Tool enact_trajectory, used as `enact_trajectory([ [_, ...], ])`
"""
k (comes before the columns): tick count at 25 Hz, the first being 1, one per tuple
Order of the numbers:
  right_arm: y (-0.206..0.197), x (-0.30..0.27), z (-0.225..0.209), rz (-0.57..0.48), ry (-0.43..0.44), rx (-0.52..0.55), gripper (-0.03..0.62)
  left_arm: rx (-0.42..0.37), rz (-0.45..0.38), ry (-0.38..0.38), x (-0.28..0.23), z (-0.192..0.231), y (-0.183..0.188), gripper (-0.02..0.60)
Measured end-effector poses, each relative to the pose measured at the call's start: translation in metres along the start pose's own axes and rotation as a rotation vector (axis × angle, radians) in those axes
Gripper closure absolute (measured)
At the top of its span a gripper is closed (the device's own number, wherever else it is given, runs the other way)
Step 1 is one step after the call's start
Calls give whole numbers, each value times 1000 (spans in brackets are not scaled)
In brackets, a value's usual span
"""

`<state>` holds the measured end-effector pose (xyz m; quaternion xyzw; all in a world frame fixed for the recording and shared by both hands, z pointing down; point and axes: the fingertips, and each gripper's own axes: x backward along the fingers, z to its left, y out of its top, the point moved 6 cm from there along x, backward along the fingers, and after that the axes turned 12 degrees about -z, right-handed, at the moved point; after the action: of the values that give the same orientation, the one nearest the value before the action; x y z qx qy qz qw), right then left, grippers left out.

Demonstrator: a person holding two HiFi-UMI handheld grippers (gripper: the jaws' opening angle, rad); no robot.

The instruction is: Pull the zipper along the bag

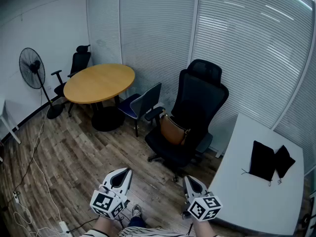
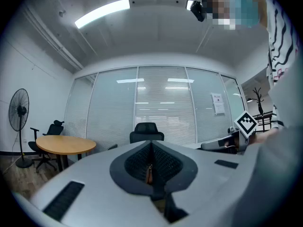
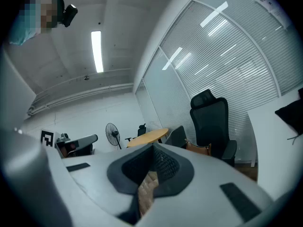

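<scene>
Lying on table (image 1: 232, 196), black bag (image 1: 262, 160), possibly two; left hand-held gripper (image 1: 123, 174), right hand-held gripper (image 1: 190, 181) closed, empty.

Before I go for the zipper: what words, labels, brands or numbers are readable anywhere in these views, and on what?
No text is readable in any view.
Paper notice on the glass wall: printed, too small to read.
Sheet high on the glass, right gripper view: blurred, unreadable.
Left claw's marker cube and right claw's marker cube: black-and-white square patterns, no letters.
Black bag and brown bag: no label visible.
</scene>
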<state>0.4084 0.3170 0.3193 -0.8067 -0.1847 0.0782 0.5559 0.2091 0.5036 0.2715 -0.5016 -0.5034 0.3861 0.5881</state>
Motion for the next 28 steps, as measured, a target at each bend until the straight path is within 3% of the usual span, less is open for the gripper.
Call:
enact_trajectory([
  [8,-5,-14,10,11,2,-11,566,12,5,4,1,20,-1,555],
  [11,-8,-28,11,7,-1,-35,565,10,-8,-16,-5,28,-5,553],
  [17,-21,-61,6,34,-46,-76,556,54,43,-77,-27,50,-24,549],
  [18,-23,-68,7,40,-51,-82,539,69,48,-85,-31,56,-27,532],
  [20,-28,-82,8,56,-61,-91,440,93,60,-105,-39,69,-31,397],
  [28,-37,-142,21,53,-112,-94,405,112,78,-156,-65,131,-39,376],
])
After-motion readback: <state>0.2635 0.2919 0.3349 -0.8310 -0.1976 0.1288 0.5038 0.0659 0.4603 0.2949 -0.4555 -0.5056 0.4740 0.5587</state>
